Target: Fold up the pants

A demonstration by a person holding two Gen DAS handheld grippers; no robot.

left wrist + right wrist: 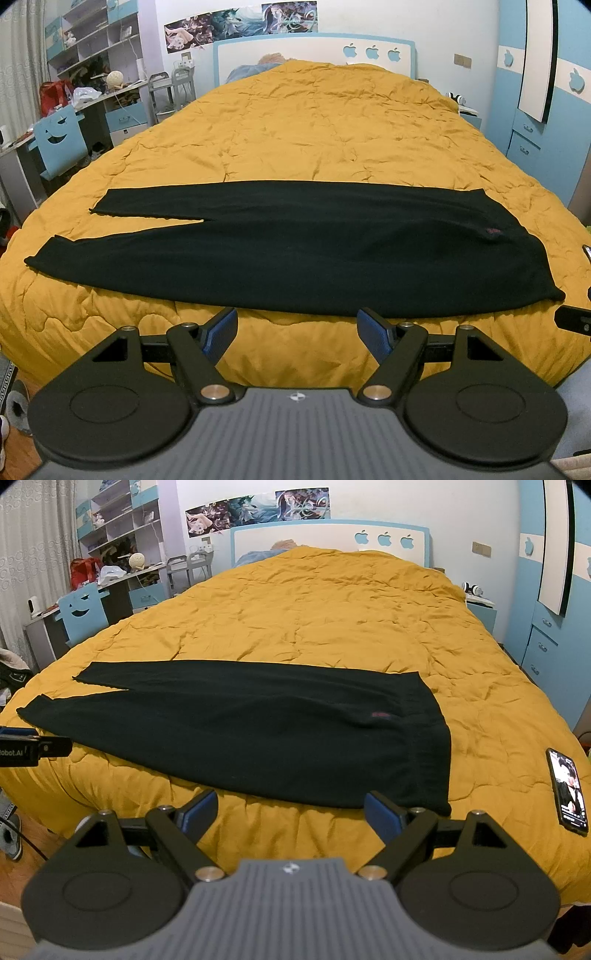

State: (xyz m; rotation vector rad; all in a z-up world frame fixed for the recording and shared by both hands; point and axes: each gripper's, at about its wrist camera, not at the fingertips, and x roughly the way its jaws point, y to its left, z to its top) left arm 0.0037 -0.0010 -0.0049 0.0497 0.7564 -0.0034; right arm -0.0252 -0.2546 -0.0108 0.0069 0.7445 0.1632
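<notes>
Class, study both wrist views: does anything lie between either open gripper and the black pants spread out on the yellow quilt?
Nothing visible does. Only bare yellow quilt separates the left gripper and right gripper from the near edge of the black pants. The black smartphone lies off to the right of the waistband, out of the way.

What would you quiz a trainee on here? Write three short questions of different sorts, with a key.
1. True or false: the pants lie spread flat on the quilt.
2. Multiple choice: the phone lies A) on the pants, B) on the quilt beside the waistband, C) on the floor.
3. Fill in: the left gripper and right gripper are both ____ and hold nothing.

Key: 1 true; 2 B; 3 open.
</notes>
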